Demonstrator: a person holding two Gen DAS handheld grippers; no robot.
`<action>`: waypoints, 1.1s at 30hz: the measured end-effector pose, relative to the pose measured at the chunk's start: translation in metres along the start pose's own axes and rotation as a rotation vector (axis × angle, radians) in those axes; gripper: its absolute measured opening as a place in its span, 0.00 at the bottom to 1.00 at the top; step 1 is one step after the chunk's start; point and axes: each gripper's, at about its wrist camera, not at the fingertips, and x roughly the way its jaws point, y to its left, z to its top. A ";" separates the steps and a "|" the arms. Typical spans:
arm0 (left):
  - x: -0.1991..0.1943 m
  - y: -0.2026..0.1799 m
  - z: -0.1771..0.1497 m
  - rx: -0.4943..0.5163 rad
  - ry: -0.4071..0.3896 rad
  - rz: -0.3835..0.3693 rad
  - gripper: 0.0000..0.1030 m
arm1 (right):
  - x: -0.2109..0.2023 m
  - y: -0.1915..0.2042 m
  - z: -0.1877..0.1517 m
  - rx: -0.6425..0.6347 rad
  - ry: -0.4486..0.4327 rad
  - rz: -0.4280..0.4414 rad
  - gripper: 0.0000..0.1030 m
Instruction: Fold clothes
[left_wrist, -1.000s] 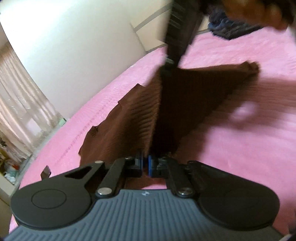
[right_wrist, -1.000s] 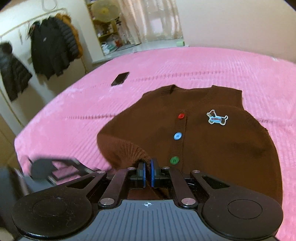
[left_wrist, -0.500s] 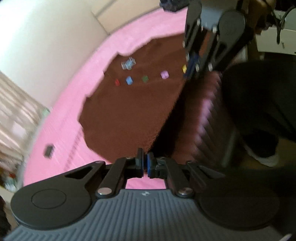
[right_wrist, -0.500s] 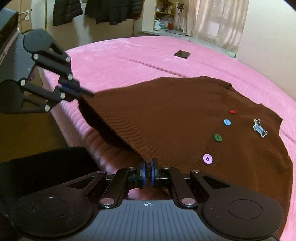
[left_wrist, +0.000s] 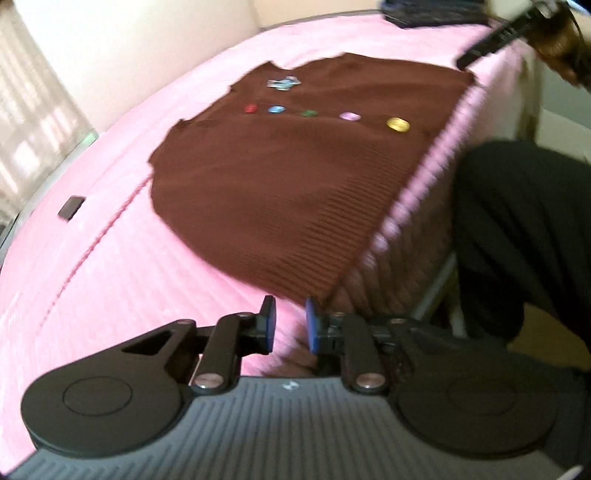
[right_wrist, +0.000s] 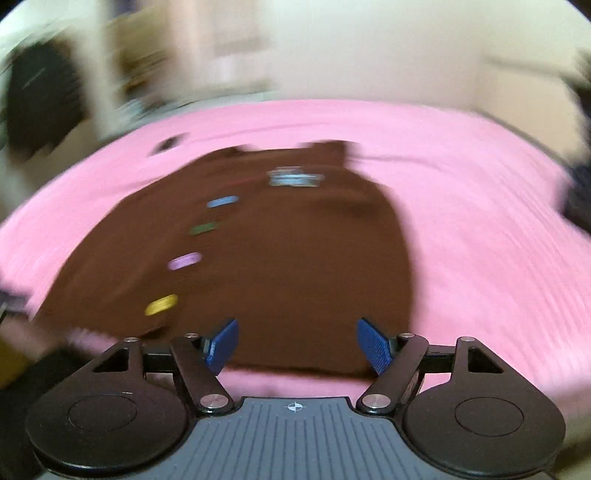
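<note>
Nearest the lens in the left wrist view, the left tongs stand parted by a narrow gap, blue pads facing each other with nothing between them; the ribbed hem corner of the brown knit vest lies just beyond their tips, at the edge of the bed. In the right wrist view the right tongs are spread wide, also holding nothing, poised just above the vest's hem near the bed edge (this view is heavily smeared by motion).

The vest lies spread flat on the pink ribbed bedcover, front side up, hem toward the person and neckline away. Along its placket runs a row of coloured buttons: yellow nearest the hem, then lilac, green, blue and red toward the collar. A small dog-shaped patch sits on the chest beside the upper buttons.

To the vest's left, well apart on the cover, lies a dark phone. The person's dark trouser leg stands against the bed's side. At the far corner of the bed rests a dark bundle of cloth.
</note>
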 end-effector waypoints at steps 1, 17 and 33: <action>0.003 0.003 0.005 -0.014 -0.004 0.005 0.19 | 0.005 -0.013 0.002 0.034 -0.001 -0.017 0.62; 0.066 0.060 0.071 -0.147 -0.053 -0.009 0.26 | 0.023 -0.051 0.024 0.014 -0.013 -0.045 0.53; 0.220 0.197 0.126 -0.307 -0.009 0.000 0.29 | 0.181 -0.085 0.128 -0.136 0.076 -0.103 0.54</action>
